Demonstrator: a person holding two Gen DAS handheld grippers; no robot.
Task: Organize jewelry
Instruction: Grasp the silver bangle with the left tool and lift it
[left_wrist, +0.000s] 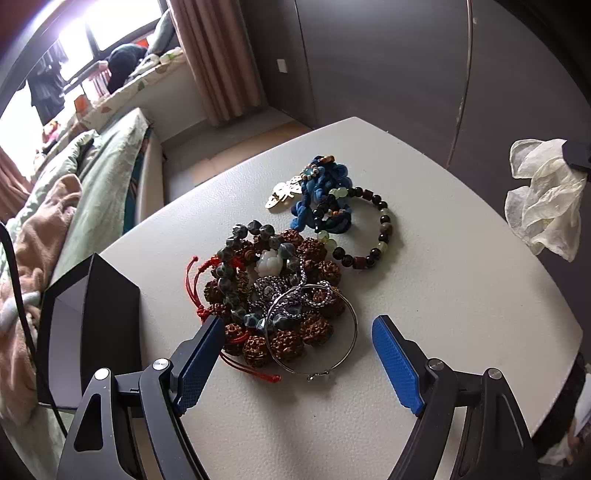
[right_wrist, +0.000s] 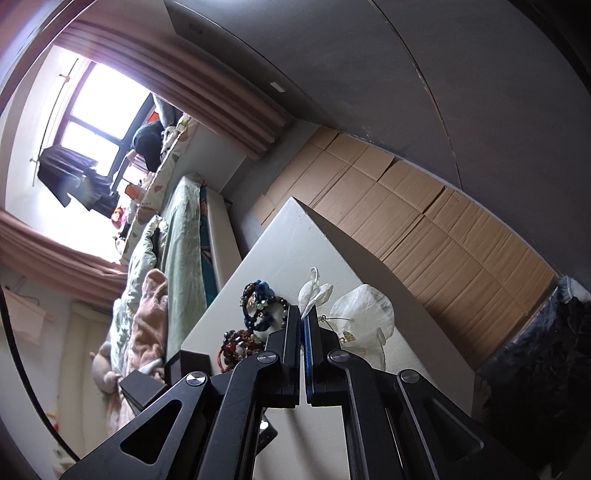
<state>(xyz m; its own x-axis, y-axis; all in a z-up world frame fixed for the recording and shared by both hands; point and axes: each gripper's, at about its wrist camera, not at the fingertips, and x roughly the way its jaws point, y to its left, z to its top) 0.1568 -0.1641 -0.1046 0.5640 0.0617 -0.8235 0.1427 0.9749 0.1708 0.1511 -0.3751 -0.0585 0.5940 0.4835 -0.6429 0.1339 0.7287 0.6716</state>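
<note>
On the white counter (left_wrist: 424, 302): one tangled heap of jewelry, incl. a brown seed-bead bracelet (left_wrist: 291, 332), a grey faceted-bead strand (left_wrist: 236, 273), one thin silver wire bangle (left_wrist: 332, 332), one dark-and-green bead bracelet (left_wrist: 369, 236) & a blue braided cord piece (left_wrist: 325, 195). Left gripper (left_wrist: 295, 332) fingers spread wide around the heap's near edge, left pad beside the beads. Right gripper (right_wrist: 303, 321) fingers pressed together, pinching one crumpled white sheer pouch (right_wrist: 364, 314). One black open box (left_wrist: 88, 325) at the counter's left. No legible writing.

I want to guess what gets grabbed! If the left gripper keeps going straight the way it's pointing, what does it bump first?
Probably the silver bangle lying on the jewelry pile, right ahead of the open left gripper; depth is unclear.
</note>
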